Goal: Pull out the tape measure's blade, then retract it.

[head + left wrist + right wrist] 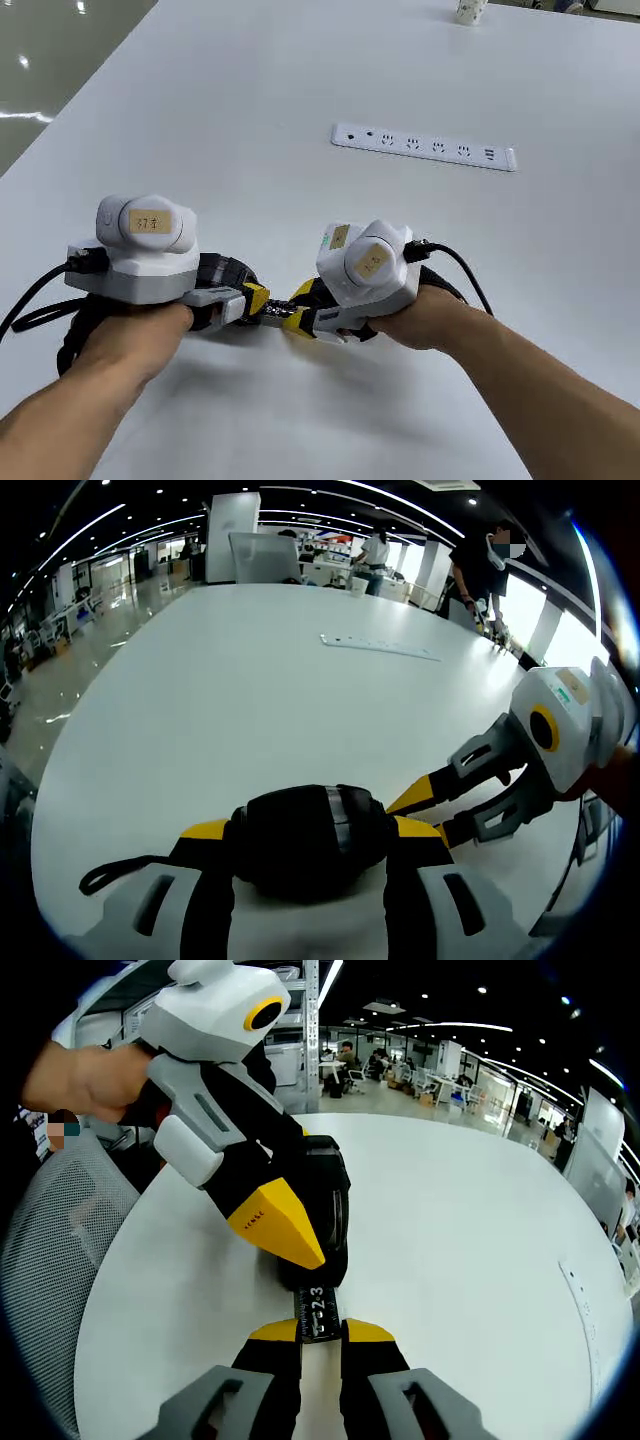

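Note:
A black tape measure body (228, 275) sits low over the white table, and my left gripper (250, 300) is shut on it. In the left gripper view the body (310, 835) fills the space between the yellow-tipped jaws. A short length of blade (275, 312) sticks out toward my right gripper (295, 318), which is shut on the blade's end. In the right gripper view the numbered blade (318, 1312) lies pinched between the yellow fingertips (275, 1332), with the body (322, 1195) just ahead. The two grippers are nearly touching.
A white power strip (424, 146) lies on the table (300, 80) beyond the grippers, and a paper cup (470, 10) stands at the far edge. A grey mesh chair (50, 1250) is beside the near table edge. People stand far off (490, 565).

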`<action>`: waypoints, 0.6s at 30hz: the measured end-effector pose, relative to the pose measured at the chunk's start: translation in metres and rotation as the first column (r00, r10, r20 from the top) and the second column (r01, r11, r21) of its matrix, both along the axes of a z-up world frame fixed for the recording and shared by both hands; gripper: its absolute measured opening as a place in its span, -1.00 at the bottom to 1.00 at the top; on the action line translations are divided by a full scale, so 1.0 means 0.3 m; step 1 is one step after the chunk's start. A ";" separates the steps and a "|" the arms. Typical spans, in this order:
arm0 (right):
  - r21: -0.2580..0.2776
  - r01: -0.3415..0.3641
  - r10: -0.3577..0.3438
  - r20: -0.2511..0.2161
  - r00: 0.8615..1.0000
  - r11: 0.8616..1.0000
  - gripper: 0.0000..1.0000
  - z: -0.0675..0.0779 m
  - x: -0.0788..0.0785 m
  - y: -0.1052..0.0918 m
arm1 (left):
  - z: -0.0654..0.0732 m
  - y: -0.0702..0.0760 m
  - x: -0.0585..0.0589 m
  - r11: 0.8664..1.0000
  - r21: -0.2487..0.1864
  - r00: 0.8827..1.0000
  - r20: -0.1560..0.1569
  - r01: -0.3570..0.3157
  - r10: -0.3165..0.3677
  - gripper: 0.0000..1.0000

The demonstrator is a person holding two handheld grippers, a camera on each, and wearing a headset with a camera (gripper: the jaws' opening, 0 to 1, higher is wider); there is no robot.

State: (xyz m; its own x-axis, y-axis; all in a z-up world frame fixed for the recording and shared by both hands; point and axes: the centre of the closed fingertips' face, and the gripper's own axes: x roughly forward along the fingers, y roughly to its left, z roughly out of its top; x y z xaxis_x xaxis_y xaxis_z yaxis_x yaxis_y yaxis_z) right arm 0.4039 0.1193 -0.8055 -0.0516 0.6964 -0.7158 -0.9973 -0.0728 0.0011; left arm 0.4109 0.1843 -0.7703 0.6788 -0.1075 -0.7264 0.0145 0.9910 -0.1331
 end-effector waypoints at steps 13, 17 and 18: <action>0.013 -0.014 0.014 0.013 1.000 1.000 -0.78 0.002 -0.004 0.047 | -0.001 0.001 0.001 1.000 -0.005 1.000 -0.001 -0.007 0.007 0.11; 0.013 -0.014 0.014 0.013 1.000 1.000 -0.78 0.002 -0.004 0.052 | -0.001 0.001 0.002 1.000 -0.006 1.000 0.001 -0.007 0.007 0.12; 0.013 -0.014 0.013 0.012 1.000 1.000 -0.78 0.002 -0.005 0.052 | -0.001 0.001 0.002 1.000 -0.006 1.000 0.000 -0.007 0.007 0.12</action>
